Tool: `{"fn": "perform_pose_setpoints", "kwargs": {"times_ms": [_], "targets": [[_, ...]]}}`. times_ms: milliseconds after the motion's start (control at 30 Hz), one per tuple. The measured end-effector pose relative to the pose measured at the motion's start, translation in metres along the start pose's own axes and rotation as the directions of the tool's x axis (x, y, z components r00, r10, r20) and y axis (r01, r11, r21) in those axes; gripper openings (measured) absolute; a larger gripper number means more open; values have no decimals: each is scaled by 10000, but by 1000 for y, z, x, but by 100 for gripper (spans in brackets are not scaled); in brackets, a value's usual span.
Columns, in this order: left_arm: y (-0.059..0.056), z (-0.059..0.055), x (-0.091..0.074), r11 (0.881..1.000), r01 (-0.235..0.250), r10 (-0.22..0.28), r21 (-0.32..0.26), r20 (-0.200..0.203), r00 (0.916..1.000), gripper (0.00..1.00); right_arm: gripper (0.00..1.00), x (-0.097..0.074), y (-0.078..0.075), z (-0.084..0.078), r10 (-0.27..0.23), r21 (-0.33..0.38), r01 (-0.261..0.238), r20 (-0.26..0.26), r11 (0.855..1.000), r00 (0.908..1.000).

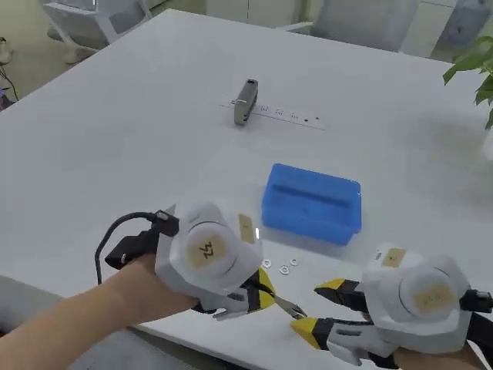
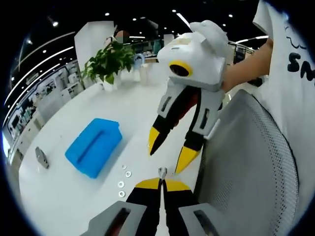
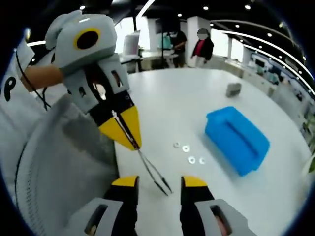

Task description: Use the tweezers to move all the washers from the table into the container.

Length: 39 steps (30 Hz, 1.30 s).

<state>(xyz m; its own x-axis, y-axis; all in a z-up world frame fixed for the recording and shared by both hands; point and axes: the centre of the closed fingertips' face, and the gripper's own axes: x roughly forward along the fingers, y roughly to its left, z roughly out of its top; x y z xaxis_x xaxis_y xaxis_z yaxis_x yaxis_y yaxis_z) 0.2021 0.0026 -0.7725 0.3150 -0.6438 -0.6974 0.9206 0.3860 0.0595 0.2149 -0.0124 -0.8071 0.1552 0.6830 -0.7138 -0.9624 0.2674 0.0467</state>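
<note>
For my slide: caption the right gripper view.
The left hand-held gripper holds tweezers near four washers and a blue container.

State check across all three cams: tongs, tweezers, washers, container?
left tongs, shut on the tweezers
right tongs, open, empty
tweezers, clamped in the left tongs, no washer at the tips
washers, four, loose on the table beside the container
container, resting on the table; open or lidded, cannot tell
</note>
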Motion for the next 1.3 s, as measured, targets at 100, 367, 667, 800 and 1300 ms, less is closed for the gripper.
{"fn": "perform_pose_setpoints", "kwargs": {"times_ms": [100, 367, 667, 800, 1300], "targets": [[0, 7, -5, 9999, -120, 122, -64, 192, 9997, 0, 24, 9, 5, 5, 397, -241, -399, -76, 9989, 9992], [1, 13, -10, 9994, -318, 326, -146, 567, 9979, 0, 8, 24, 17, 14, 756, -1237, -781, -249, 9892, 9968], [12, 19, -25, 9948, -939, 983, -399, 1299, 9866, 0, 4, 21, 18, 33, 645, -1653, -647, -65, 9841, 9979], [15, 14, -28, 9916, -1145, 1216, -609, 1303, 9840, 8, 4, 17, 15, 43, 522, -1662, -485, 182, 9849, 9985], [18, 22, -36, 9824, -1309, 1554, -1330, 1941, 9686, 10, 4, 20, 16, 40, 608, -1879, -599, -11, 9804, 9982]]}}
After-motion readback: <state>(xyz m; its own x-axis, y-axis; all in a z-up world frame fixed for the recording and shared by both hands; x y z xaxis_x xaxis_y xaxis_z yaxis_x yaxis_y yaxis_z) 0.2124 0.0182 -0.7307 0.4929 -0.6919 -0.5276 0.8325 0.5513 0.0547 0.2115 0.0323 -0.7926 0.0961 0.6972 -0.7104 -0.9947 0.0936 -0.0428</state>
